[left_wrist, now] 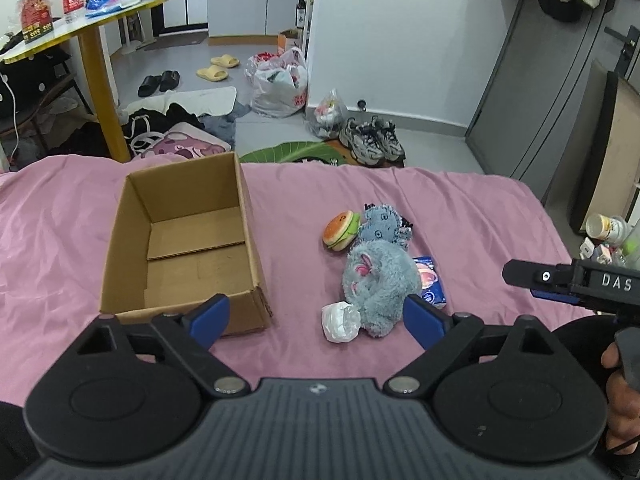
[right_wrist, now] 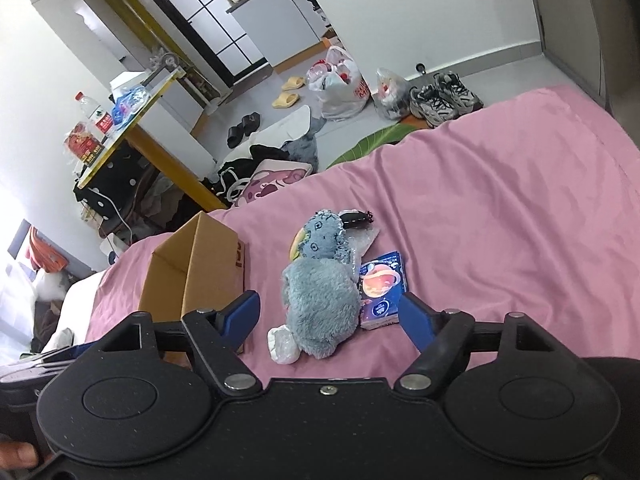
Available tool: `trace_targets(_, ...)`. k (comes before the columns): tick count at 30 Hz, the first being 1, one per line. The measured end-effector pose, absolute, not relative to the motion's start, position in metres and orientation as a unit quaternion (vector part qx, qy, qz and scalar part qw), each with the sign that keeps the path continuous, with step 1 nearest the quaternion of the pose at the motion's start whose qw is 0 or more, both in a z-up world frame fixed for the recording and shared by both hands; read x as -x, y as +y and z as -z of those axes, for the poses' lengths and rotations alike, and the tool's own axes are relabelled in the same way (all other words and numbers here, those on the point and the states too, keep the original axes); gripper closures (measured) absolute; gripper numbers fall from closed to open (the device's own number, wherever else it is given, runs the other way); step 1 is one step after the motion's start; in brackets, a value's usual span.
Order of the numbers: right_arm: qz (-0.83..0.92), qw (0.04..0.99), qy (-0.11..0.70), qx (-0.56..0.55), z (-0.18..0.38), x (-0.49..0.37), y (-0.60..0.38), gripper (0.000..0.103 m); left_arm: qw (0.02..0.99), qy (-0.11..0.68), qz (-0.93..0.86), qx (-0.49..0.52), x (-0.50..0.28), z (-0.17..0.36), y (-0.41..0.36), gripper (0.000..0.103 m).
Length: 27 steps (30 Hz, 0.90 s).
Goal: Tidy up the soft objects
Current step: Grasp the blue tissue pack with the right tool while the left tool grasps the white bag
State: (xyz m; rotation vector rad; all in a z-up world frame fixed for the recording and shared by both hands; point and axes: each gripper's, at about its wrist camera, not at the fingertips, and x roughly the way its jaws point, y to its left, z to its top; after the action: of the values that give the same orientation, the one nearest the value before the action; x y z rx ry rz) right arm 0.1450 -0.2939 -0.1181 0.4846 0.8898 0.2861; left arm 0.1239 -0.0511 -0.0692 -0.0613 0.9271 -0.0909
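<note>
Grey plush toy [left_wrist: 378, 286] lies on the pink bed sheet [left_wrist: 460, 208], fuzzy, lumpy, curled. In the left wrist view it sits at about 1 o'clock from the left hand-held gripper [left_wrist: 316, 318], just beside the right-side blue pad. In the right wrist view the same plush lies at 12 o'clock, between the blue fingers of the right hand-held gripper [right_wrist: 330, 314], not touched.

Left hand-held gripper: jaws spread wide, nothing held, nothing touched. Right hand-held gripper: jaws spread, empty, pads clear of the plush.

Around the plush: white crumpled plastic-wrapped wad [left_wrist: 340, 322] touching it at 7 o'clock; blue denim-look stuffed piece [left_wrist: 382, 228] with frayed edges at 12 o'clock; burger-shaped squishy toy [left_wrist: 341, 230] at 11 o'clock; glossy blue tissue pack [right_wrist: 380, 288] with a planet print at 3 o'clock, partly under the plush.

Open cardboard box [left_wrist: 180, 240], brown, rectangular, empty, stands at 9 o'clock of the pile, well apart. Its near corner is right at the left gripper's left pad; contact unclear.
</note>
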Motion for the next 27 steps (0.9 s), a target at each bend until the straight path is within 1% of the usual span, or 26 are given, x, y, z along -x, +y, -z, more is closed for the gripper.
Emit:
trace_targets(7, -0.13, 0.854, 0.444, -0.236, 0.131, -0.161, -0.292, 0.028, 0.887, 0.46, 0.041, 0.027, -0.139, 0.09, -0.059, 0.018)
trace_targets(9, -0.125, 0.852, 0.45, -0.237, 0.134, -0.166, -0.291, 0.028, 0.883, 0.466, 0.04, 0.029, -0.142, 0.095, -0.06, 0.021)
trace_targets(12, -0.12, 0.848, 0.457, -0.239, 0.138, -0.172, -0.29, 0.032, 0.879, 0.475, 0.043, 0.029, -0.148, 0.103, -0.062, 0.025)
trace_targets(19, -0.114, 0.835, 0.471, -0.259, 0.148, -0.182, -0.296, 0.04, 0.872, 0.486, 0.05, 0.027, -0.161, 0.12, -0.07, 0.031)
trace_targets(27, -0.1, 0.823, 0.492, -0.265, 0.163, -0.202, -0.297, 0.042, 0.863, 0.501, 0.062, 0.023, -0.176, 0.142, -0.08, 0.038)
